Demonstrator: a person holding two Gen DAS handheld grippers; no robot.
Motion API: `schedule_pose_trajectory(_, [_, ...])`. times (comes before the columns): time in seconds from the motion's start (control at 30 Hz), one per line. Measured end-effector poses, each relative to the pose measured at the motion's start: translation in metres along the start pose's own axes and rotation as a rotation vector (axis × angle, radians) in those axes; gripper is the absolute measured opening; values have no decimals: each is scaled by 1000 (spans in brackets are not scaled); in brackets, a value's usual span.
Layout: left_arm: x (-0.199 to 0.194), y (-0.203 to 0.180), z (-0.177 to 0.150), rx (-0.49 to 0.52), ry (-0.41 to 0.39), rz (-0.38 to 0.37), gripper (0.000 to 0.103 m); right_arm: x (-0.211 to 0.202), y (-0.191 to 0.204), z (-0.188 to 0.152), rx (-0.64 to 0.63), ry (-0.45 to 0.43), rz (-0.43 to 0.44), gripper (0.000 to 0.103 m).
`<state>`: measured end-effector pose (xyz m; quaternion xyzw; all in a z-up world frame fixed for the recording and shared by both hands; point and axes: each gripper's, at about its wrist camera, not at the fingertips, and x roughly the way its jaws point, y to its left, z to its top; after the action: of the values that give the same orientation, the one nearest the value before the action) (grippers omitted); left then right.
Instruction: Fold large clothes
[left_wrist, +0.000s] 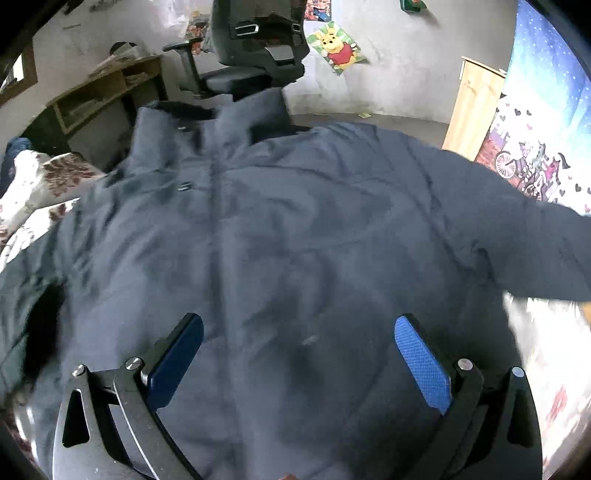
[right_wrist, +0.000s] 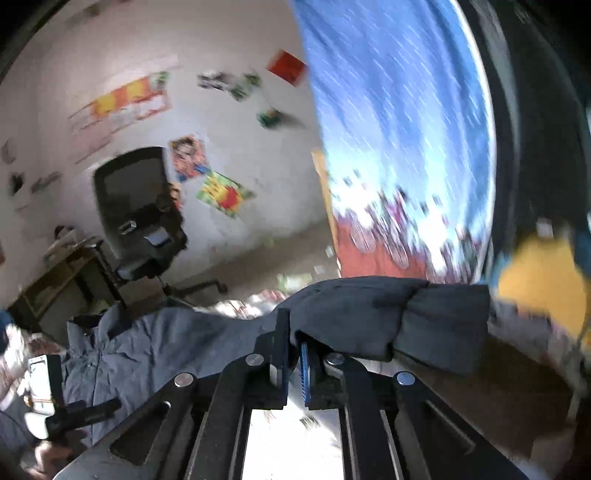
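I hold my left tongs released above the jacket while my right tongs grasp its sleeve, ready to fold inward.

Black linkage arms, silver rivets, textured blue pads inside the jaws.

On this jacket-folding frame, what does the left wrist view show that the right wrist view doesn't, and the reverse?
Left wrist only: the left gripper open above the jacket front, which lies spread out, collar toward the far side.

Right wrist only: the right gripper shut on the sleeve, lifted; yellow cloth at right.

Both: the jacket, the office chair, the Winnie the Pooh poster and the blue starry hanging.
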<state>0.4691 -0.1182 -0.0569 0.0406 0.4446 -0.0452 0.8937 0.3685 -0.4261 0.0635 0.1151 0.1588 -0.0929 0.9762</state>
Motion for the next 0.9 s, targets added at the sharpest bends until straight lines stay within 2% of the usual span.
schedule_pose_trajectory(0.23, [-38,67,-49,-104,70,-36,102,-23,85,3,-201,-112,97,6])
schedule_pose_trajectory(0.37, [-70,106,-72,-140,54,-15,102,-28,141,-14,-314,-125,193,6])
schedule_pose_trajectory(0.47, [-93,140,-93,-203,46,4,102,-32,186,-36,-433,-132,269,6])
schedule_pose_trajectory(0.63, [-111,184,-118,-298,62,13,102,-33,260,-83,-643,-100,389,6])
schedule_pose_trajectory(0.8, [-122,219,-136,-418,67,13,102,-30,299,-126,-786,-50,455,6])
schedule_pose_trajectory(0.9, [-125,236,-140,-489,61,-13,102,-17,311,-152,-842,33,499,6])
